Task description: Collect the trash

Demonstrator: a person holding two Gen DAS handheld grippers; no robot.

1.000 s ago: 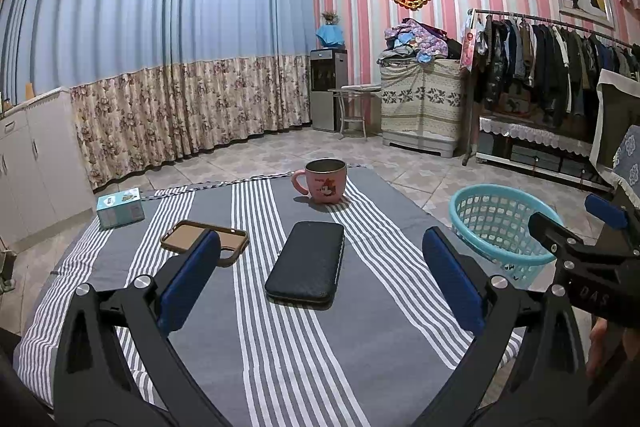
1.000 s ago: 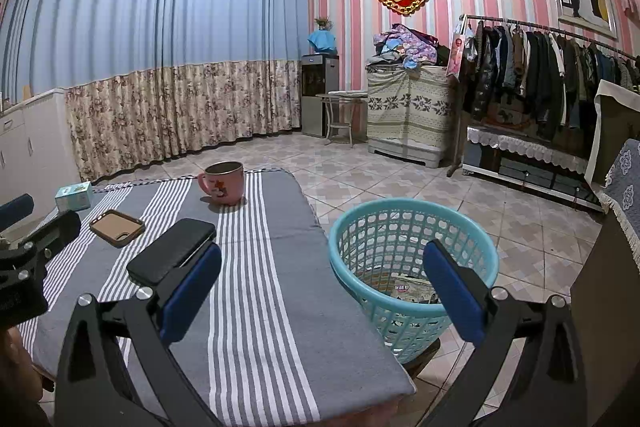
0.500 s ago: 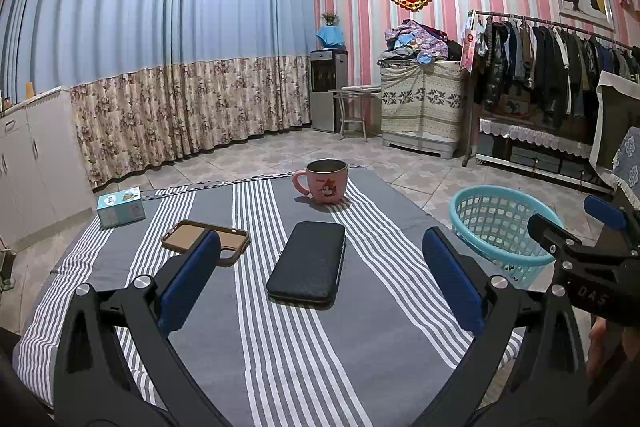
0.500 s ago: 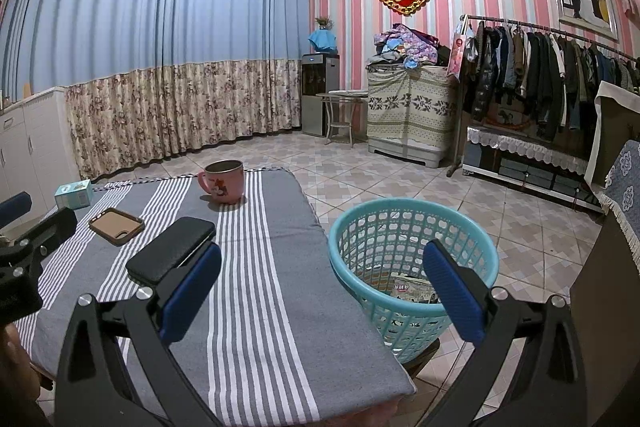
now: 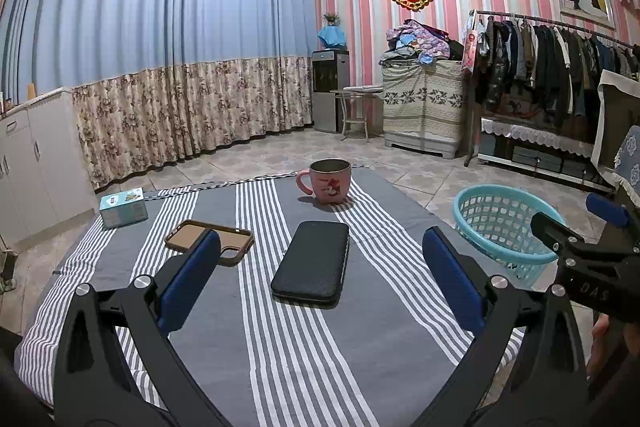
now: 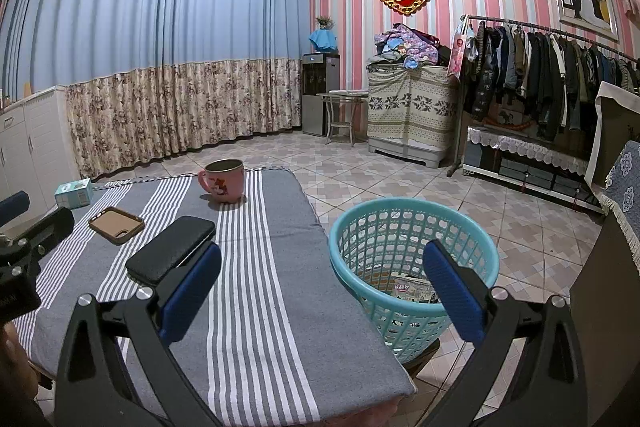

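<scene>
A turquoise basket (image 6: 414, 267) stands on the floor off the table's right edge, with a printed wrapper (image 6: 414, 289) lying inside; it also shows in the left wrist view (image 5: 502, 227). My left gripper (image 5: 320, 279) is open and empty over the near part of the striped table (image 5: 280, 347), just short of a black case (image 5: 311, 263). My right gripper (image 6: 320, 287) is open and empty, above the table's right edge and the basket's near rim. Its fingertips (image 5: 604, 209) show at the right of the left wrist view.
A pink mug (image 5: 330, 181), a brown phone case (image 5: 210, 241) and a small teal box (image 5: 123, 207) lie on the table. A clothes rack (image 6: 552, 79), a covered cabinet (image 6: 412, 111) and a water dispenser (image 6: 318, 93) stand along the far wall.
Almost nothing differs. Both grippers stay open and hover in place, with only a slight drift of the views.
</scene>
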